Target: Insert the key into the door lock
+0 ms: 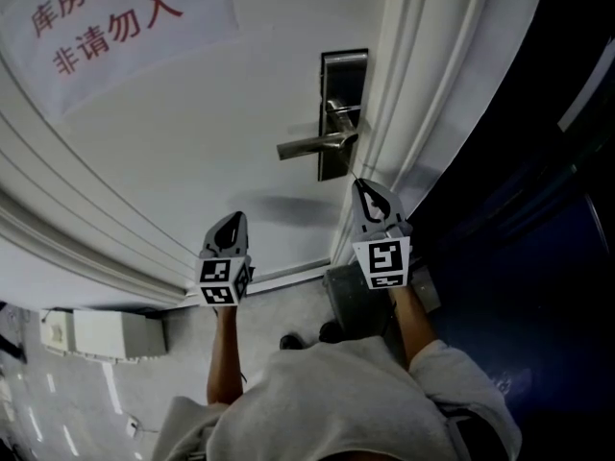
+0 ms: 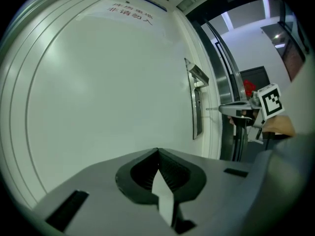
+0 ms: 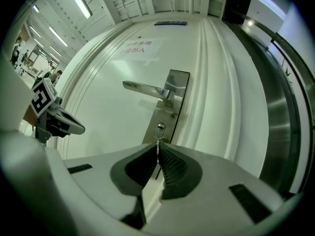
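Brushed steel is the look of the lock plate point(image 1: 343, 75) in the head view: a tall, narrow strip near the edge of the white door point(image 1: 192, 142), with a lever handle point(image 1: 312, 147) sticking out sideways from its middle. My right tool point(image 1: 356, 182) sits just below the plate's lower end, nose aimed at it. My left tool point(image 1: 233, 221) hangs well off to the lever side of the plate and lower, facing bare door. A paper sign point(image 1: 106, 17) with red characters is far up the door from the plate. I cannot make the key out here.

From the left gripper view, the left tool point(image 2: 158, 152) is pinched together with nothing in it. The plate point(image 2: 197, 117) shows edge-on. Beside it the key point(image 2: 212, 109) is a thin, pale metal sliver lying level, poking from the right tool point(image 2: 222, 109) with its tip toward the plate.

From the right gripper view, the right tool point(image 3: 157, 145) is clamped narrow on the key point(image 3: 157, 141). Its long axis runs straight out of the pads toward the door. The tip is at the keyhole point(image 3: 159, 129), low on the plate point(image 3: 181, 80) beneath the lever point(image 3: 142, 87). I cannot tell whether it has entered. The left tool point(image 3: 78, 128) shows far off on the lever side.
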Demonstrator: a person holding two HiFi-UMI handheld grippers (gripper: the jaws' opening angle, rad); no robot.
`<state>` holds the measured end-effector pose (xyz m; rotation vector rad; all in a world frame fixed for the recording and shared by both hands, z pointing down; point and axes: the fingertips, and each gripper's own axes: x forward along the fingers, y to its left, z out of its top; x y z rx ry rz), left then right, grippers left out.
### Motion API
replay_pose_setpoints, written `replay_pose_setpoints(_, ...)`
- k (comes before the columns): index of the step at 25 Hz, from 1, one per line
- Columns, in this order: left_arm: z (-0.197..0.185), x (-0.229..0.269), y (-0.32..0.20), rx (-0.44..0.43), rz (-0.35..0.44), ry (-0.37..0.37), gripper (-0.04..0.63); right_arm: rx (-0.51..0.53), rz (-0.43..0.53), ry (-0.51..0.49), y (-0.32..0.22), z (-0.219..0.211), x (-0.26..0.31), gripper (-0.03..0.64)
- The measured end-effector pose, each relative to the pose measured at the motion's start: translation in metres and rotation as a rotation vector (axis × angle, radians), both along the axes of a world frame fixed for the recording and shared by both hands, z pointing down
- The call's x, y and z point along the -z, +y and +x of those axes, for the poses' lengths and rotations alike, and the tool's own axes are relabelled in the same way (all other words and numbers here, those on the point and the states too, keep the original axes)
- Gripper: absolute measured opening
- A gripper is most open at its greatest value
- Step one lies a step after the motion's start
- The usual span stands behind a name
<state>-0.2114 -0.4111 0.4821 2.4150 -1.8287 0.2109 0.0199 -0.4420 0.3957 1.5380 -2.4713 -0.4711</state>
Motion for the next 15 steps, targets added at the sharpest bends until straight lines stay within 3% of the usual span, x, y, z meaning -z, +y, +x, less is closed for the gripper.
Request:
replay_pose_setpoints(8, -0.003, 0.002, 0.002, -0.004, 0.003, -0.002, 0.017, 0.019, 0.078, 0.068, -0.007, -0.007, 0.029, 0.031)
replay_pose_setpoints(15, -0.007, 0.002, 0.004, -0.001, 0.002, 0.006, 0.017, 0.025, 0.157, 0.226, -0.008, -0.014, 0.036, 0.031)
